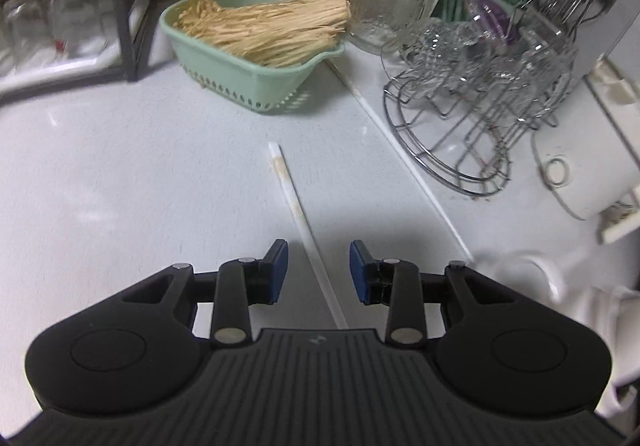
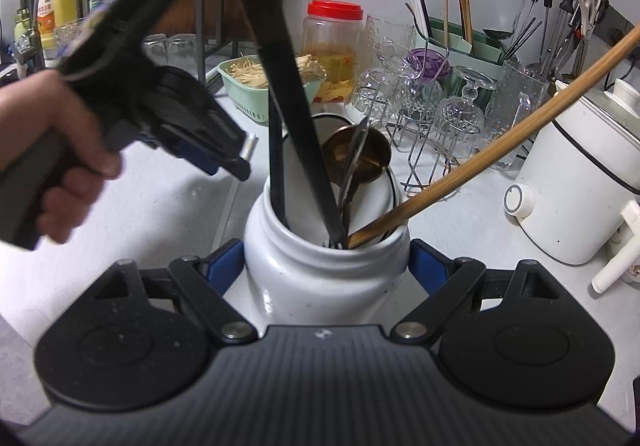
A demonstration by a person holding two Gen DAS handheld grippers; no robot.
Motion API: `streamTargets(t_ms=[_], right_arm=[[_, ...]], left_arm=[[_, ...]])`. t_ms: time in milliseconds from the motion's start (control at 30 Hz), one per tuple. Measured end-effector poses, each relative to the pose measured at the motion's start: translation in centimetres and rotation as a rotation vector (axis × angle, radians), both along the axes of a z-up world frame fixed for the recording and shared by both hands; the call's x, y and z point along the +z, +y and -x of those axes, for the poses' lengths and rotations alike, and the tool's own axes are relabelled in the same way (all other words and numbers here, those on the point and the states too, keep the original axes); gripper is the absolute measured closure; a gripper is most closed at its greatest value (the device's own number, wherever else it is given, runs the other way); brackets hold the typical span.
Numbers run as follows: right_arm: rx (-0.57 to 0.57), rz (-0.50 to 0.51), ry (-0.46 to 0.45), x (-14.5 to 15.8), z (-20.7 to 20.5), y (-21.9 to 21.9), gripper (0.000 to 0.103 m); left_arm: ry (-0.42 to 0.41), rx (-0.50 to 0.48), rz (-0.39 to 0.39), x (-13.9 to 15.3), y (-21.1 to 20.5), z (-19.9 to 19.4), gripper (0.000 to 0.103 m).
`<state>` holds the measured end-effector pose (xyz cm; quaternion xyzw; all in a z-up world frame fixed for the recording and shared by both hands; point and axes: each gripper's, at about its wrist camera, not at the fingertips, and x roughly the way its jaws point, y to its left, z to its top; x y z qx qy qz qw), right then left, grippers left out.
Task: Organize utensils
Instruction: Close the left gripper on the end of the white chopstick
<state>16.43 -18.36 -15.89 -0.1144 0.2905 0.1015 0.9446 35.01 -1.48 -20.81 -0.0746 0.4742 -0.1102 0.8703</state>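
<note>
Pale green slotted basket [image 1: 256, 58] of straw-coloured sticks [image 1: 272, 26] at upper centre; white chopstick [image 1: 304, 222] on grey-white counter [image 1: 120, 186]. White ceramic jar [image 2: 324, 274], bottom centre, holds a brown bamboo utensil [image 2: 500, 142]; red-lidded clear jar [image 2: 334, 42]; blue gripper pads [image 1: 280, 270].

a white chopstick [image 1: 298, 212] with a brownish stain near its far tip lies flat on the pale bench [image 1: 120, 186]. a second white chopstick [image 1: 404, 158] lies well apart from it, beside the wire rack. a white ceramic jar [image 2: 326, 274] stands upright, holding dark-handled utensils [image 2: 280, 94], a metal ladle [image 2: 356, 160] and a leaning bamboo stick [image 2: 500, 138].
</note>
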Motion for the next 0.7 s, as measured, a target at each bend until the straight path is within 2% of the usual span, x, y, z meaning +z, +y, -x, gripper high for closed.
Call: streamTargets(t_ms=[267, 400, 500, 700], right_arm=[[-0.008, -0.001, 0.000, 0.0, 0.3, 0.0, 0.013], [-0.013, -0.002, -0.002, 0.0, 0.3, 0.1, 0.013], [-0.009, -0.001, -0.006, -0.1, 0.3, 0.1, 0.013], [-0.002, -0.003, -0.011, -0.2, 0.4, -0.1, 0.013]], left_arm=[[-0.053, -0.033, -0.181, -0.9, -1.9, -3.0, 0.066], [-0.056, -0.022, -0.251, -0.9, -2.4, -4.1, 0.077], [-0.065, -0.023, -0.352, -1.0, -3.3, -4.7, 0.089], [-0.041, -0.029, -0.378, -0.8, -3.3, -4.3, 0.094]])
